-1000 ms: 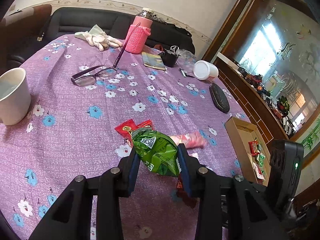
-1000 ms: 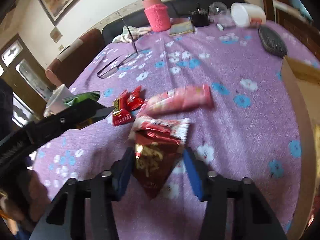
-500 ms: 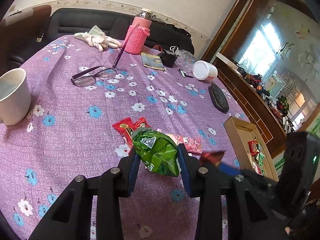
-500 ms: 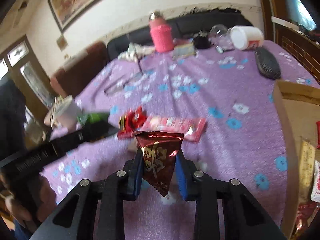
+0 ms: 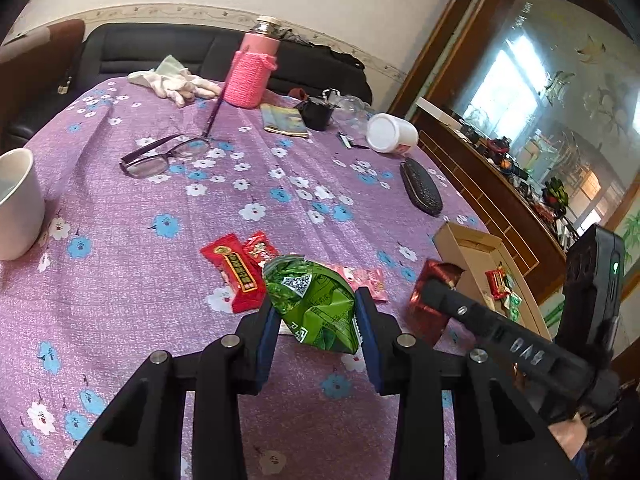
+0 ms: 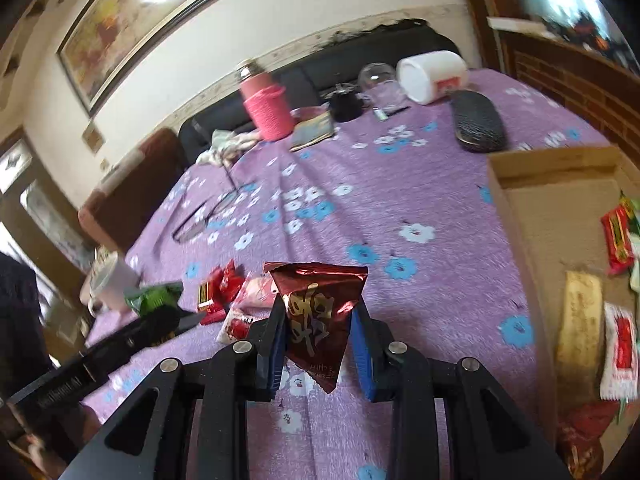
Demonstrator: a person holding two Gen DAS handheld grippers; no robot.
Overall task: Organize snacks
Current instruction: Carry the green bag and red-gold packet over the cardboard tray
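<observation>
My left gripper (image 5: pixel 317 312) is shut on a crumpled green snack bag (image 5: pixel 314 304), held just above the purple flowered tablecloth. My right gripper (image 6: pixel 318 320) is shut on a dark red foil snack bag (image 6: pixel 316 312), lifted off the cloth; from the left wrist view that bag (image 5: pixel 432 292) hangs beside the cardboard box (image 5: pixel 468 246). Two red packets (image 5: pixel 236 268) and a pink packet (image 5: pixel 368 280) lie on the cloth behind the green bag. The box (image 6: pixel 560 208) at the right holds several snacks.
A white mug (image 5: pixel 16 204) stands at the left edge. Glasses (image 5: pixel 160 156), a pink-sleeved bottle (image 5: pixel 252 68), gloves (image 5: pixel 172 80), a black case (image 5: pixel 420 186), a tipped white jar (image 5: pixel 392 132) and small items sit farther back. A dark sofa lies beyond the table.
The right gripper closed on the red foil bag, lifted it off the cloth and carried it right toward the box. The left gripper kept still with the green bag.
</observation>
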